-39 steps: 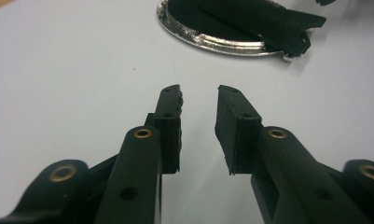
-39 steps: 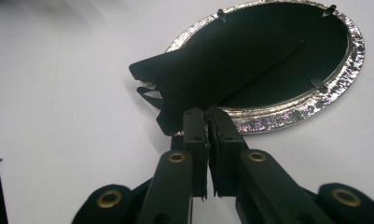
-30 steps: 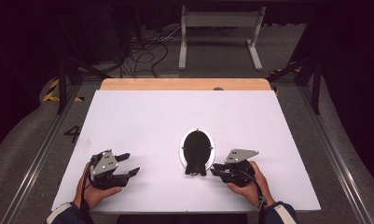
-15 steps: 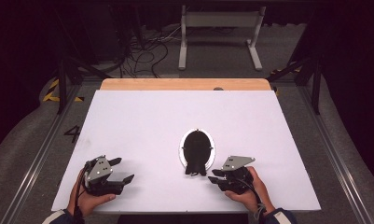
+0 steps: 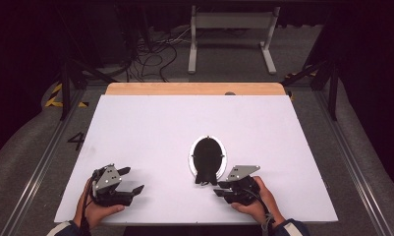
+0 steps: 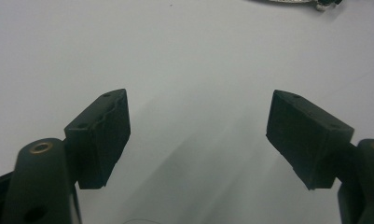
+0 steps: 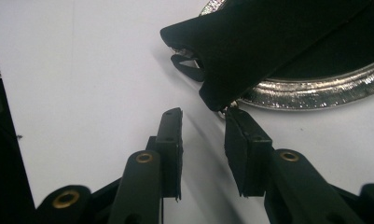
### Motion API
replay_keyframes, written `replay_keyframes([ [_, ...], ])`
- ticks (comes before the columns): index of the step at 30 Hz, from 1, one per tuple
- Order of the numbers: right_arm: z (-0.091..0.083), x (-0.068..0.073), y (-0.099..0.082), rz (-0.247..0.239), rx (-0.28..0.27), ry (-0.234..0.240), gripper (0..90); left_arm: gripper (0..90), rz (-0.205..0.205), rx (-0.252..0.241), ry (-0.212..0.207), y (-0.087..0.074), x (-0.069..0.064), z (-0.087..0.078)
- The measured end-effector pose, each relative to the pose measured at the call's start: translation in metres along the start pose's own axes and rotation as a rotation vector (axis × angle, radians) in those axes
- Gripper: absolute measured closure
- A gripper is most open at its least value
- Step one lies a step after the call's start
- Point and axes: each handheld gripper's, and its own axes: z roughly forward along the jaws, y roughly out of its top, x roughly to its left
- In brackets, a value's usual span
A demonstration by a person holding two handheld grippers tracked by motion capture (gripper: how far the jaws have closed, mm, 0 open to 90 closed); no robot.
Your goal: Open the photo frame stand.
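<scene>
A black pouch [image 5: 207, 157] lies on an oval silver plate [image 5: 191, 158] near the middle of the white table [image 5: 150, 128]; its narrow end sticks out over the near rim. My right gripper [image 5: 217, 189] sits just right of that end. In the right gripper view its jaws [image 7: 203, 116] have just been opening. They stand slightly apart with nothing between them, and the pouch's tip [image 7: 250, 51] lies just beyond the right pad over the plate rim [image 7: 315, 95]. At the near left, my left gripper [image 5: 133, 179] has also just been opening. It [image 6: 198, 135] is wide open over bare table.
A wooden strip [image 5: 194, 88] runs along the table's far edge, with a small dark thing [image 5: 229, 93] on it. Beyond it on the floor are a white metal frame [image 5: 231, 29] and loose cables [image 5: 150, 54]. Metal rails [image 5: 42, 162] run along both sides of the table.
The left jaws have spread wider. The right jaws have parted a little beside the pouch's end. Both hands have drawn back slightly toward the near edge.
</scene>
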Motion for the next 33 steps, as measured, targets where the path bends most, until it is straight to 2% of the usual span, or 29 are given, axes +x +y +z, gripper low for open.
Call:
replay_keyframes([
  [3, 0.002, 0.001, 0.003, -0.005, 0.009, -0.003, 67.4, 18.5, -0.006, 0.007, 0.004, 0.000, 0.001, 0.001],
  [8, 0.003, -0.001, 0.005, 0.018, 0.013, 0.006, 66.8, 18.2, -0.008, 0.007, 0.001, 0.000, 0.001, 0.001],
  [14, 0.004, -0.008, 0.006, 0.128, -0.022, 0.091, 63.1, 17.5, -0.017, 0.009, 0.000, 0.001, 0.000, 0.002],
  [15, 0.004, -0.010, 0.006, 0.159, -0.036, 0.110, 61.2, 17.1, -0.018, 0.012, 0.011, 0.001, 0.000, 0.003],
  [16, 0.004, -0.010, 0.006, 0.159, -0.036, 0.110, 61.2, 16.7, -0.018, 0.012, 0.011, 0.001, 0.000, 0.003],
  [17, 0.004, -0.016, 0.005, 0.230, -0.066, 0.158, 59.4, 16.7, -0.015, 0.013, 0.012, 0.001, 0.000, 0.003],
  [20, 0.005, -0.023, 0.004, 0.311, -0.098, 0.209, 59.2, 16.6, -0.014, 0.017, 0.011, 0.002, -0.001, 0.004],
  [21, 0.005, -0.023, 0.004, 0.311, -0.098, 0.209, 59.2, 16.6, -0.014, 0.019, 0.008, 0.002, -0.001, 0.004],
  [22, 0.006, -0.024, 0.003, 0.333, -0.107, 0.218, 58.7, 16.6, -0.013, 0.022, 0.011, 0.002, -0.002, 0.005],
  [26, 0.005, -0.033, 0.002, 0.472, -0.177, 0.261, 61.7, 16.5, -0.006, 0.029, 0.009, 0.002, -0.003, 0.006],
  [28, 0.005, -0.035, 0.002, 0.509, -0.202, 0.276, 63.8, 16.4, -0.008, 0.034, 0.013, 0.002, -0.004, 0.007],
  [30, 0.007, -0.036, 0.002, 0.573, -0.223, 0.306, 65.9, 16.1, -0.003, 0.040, 0.025, 0.002, -0.005, 0.008],
  [33, 0.011, -0.039, 0.001, 0.635, -0.233, 0.330, 64.8, 15.7, 0.005, 0.043, 0.021, 0.003, -0.006, 0.009],
])
